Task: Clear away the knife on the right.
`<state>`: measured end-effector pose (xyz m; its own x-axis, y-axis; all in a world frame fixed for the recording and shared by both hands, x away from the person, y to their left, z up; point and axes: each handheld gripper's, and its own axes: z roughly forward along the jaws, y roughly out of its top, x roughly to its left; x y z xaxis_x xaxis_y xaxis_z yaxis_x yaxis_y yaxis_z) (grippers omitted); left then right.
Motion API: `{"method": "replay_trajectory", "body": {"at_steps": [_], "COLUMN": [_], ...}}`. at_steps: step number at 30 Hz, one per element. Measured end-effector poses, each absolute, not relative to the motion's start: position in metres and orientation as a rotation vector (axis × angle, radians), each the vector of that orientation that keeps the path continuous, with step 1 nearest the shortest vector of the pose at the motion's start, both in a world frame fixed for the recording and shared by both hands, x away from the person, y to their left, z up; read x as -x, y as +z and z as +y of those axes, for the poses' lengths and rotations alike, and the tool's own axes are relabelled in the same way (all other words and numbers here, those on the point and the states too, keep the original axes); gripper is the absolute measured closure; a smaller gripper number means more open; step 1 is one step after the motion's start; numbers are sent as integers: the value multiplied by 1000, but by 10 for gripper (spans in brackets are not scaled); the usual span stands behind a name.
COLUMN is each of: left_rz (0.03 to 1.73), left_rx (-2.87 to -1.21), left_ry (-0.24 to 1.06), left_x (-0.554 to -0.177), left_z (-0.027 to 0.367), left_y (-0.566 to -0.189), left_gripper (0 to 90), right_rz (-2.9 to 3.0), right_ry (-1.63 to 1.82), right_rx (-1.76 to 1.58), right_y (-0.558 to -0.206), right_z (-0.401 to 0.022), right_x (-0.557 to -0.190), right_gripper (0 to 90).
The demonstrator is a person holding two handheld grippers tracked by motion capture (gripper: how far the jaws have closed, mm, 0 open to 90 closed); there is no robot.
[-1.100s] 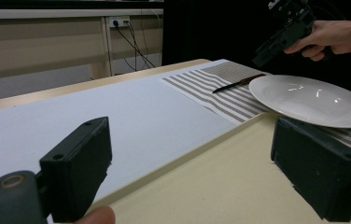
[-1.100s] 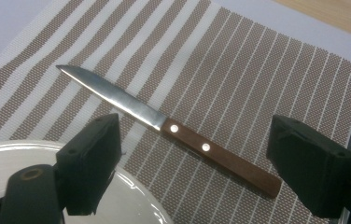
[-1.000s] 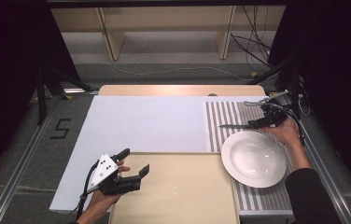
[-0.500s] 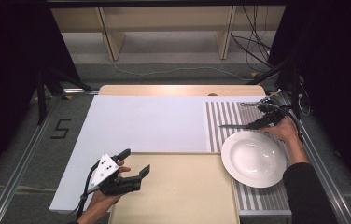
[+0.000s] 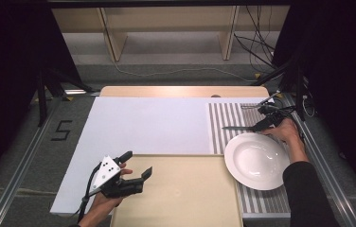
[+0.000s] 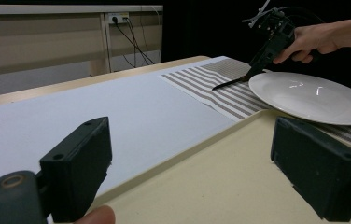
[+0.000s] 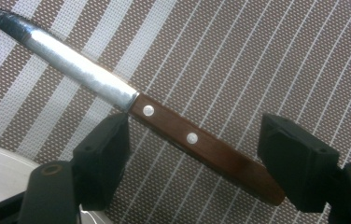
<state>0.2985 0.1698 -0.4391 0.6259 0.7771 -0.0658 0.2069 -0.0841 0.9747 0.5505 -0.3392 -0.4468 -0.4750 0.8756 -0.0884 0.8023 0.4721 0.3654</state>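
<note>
High view, item one: your right gripper (image 5: 262, 124) sits at the far right of the table (image 5: 147, 124), over the striped placemat (image 5: 223, 124), just beyond the far rim of the white plate (image 5: 256, 161). The knife (image 5: 236, 127) lies on the placemat with its blade pointing left; across the last second it has barely shifted, and your right hand has edged only slightly, so the pick-up looks poised rather than done. Your left gripper (image 5: 134, 166) hovers over the near-left corner of the beige tray (image 5: 185, 194), unchanged in place, jaws parted and holding nothing. Left gripper view, item two: both black jaws of the left gripper (image 6: 201, 158) stand wide apart above the tray (image 6: 220, 186), with nothing between them; farther off, the right gripper (image 6: 253, 70) tips down onto the knife (image 6: 229, 83) at the plate's (image 6: 313, 95) far edge, its tip just off the striped placemat (image 6: 201, 86). Right gripper view, item three: the knife (image 7: 183, 135), with steel blade, brown riveted wooden handle, crosses diagonally between your jaws; the right gripper (image 7: 206, 158) is spread open, one jaw just beside the blade-handle joint, the other near the handle's butt, neither clearly pressing it. Judgement: you are aligned on the handle but not yet clamped; closing is the step that remains, and the knife rests on the placemat (image 7: 267, 60) until then.
</note>
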Motion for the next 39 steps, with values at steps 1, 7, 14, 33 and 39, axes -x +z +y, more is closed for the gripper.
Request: {"method": "replay_trajectory", "body": {"at_steps": [1,7,14,33,39], "left_rz": [831,826,826,819,820], "left_rx": [-1623,-1622,-1623,-1626,-1624], "left_ry": [579,577,576,577,577], "left_x": [-299,-298,-298,-298,-298], "left_z": [170,170,169,169,169], "left_y": [-439,-439,-439,-439,-439], "left_gripper": [124,124,124,128,128], "right_rz": [2461,2478,2487,2586,2628], "right_ry": [398,367,301,215,213], "right_rx": [-1430,-1428,-1430,-1288,-1247], "right_y": [-447,-450,-455,-451,-451], "right_z": [-339,-338,-337,-321,-317], "right_x": [-551,-553,-553,-553,-551], "right_gripper": [279,284,321,585,724]}}
